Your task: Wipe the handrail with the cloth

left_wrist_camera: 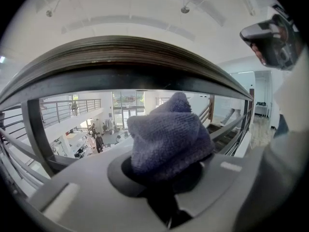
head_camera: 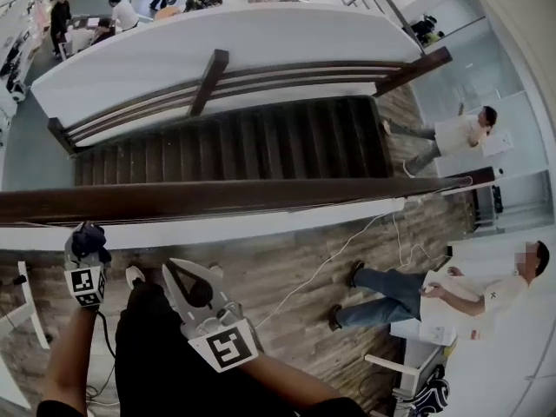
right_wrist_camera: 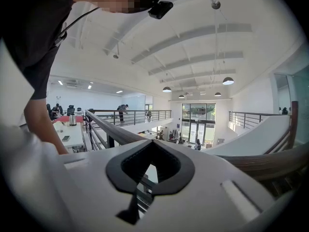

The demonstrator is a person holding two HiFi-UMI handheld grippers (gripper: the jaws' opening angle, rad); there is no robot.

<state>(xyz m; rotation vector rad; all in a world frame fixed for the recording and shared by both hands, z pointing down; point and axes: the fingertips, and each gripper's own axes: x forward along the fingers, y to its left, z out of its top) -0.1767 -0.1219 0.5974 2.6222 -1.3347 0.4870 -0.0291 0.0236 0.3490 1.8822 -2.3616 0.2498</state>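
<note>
The left hand-held gripper (left_wrist_camera: 164, 178) is clamped on a bunched purple cloth (left_wrist_camera: 166, 137), which sticks out past its jaws in a soft peak. In the left gripper view that peak sits just under the dark wooden handrail (left_wrist_camera: 130, 66), seemingly a little short of contact. In the head view this puts the cloth (head_camera: 89, 240) near the rail's left end (head_camera: 261, 196).

The right hand-held gripper (right_wrist_camera: 150, 146) has its jaws together with nothing between them and hangs back from the rail (head_camera: 187, 276), over the wood floor.

The step in hand looks like bringing the cloth onto the rail. To do it well, the left gripper should likely press the peak flat against the wood. A long, steady stroke along the rail toward the right would then suit, with the grip kept firm so the cloth cannot slip over the staircase (head_camera: 234, 150) below.
</note>
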